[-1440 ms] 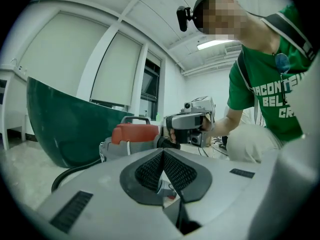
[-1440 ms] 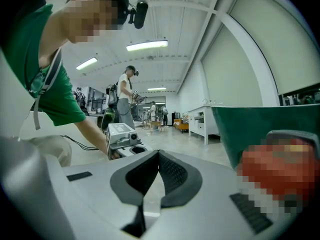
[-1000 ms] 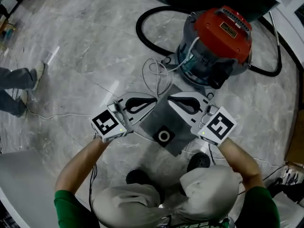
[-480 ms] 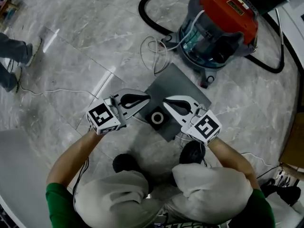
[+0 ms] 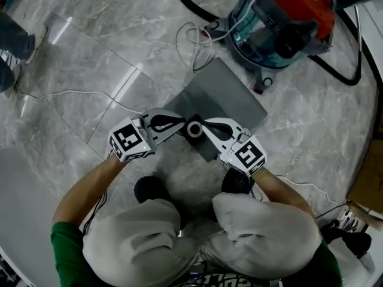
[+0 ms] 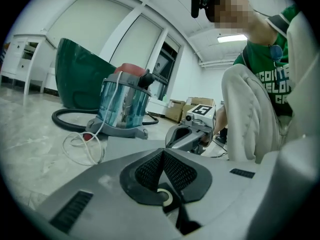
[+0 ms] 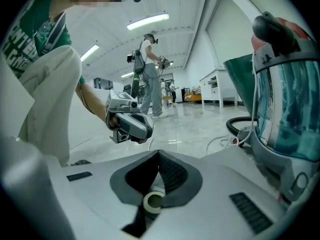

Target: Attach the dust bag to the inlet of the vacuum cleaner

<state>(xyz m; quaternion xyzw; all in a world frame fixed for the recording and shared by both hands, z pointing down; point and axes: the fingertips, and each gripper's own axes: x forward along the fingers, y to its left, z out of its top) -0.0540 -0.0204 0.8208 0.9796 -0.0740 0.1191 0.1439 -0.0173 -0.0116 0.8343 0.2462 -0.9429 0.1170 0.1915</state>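
Both grippers had drawn in since the earlier frames, when they hung apart on either side of the collar. The left gripper (image 5: 184, 126) and the right gripper (image 5: 204, 126) now met tip to tip over the collar ring (image 5: 194, 129). Each gripper's jaws were pressed together at the tips. The ring showed in the opening behind them, but no view showed anything nipped between the pads.

The dust bag (image 5: 224, 94) lay flat on the floor, with the ring at its near corner and its far corner just beside the base of the vacuum cleaner (image 5: 287, 14). The dark round inlet (image 5: 292, 39) stood bare. By that showing, little of the task was done: the collar still had to be gripped, lifted, carried over and pushed onto the inlet.
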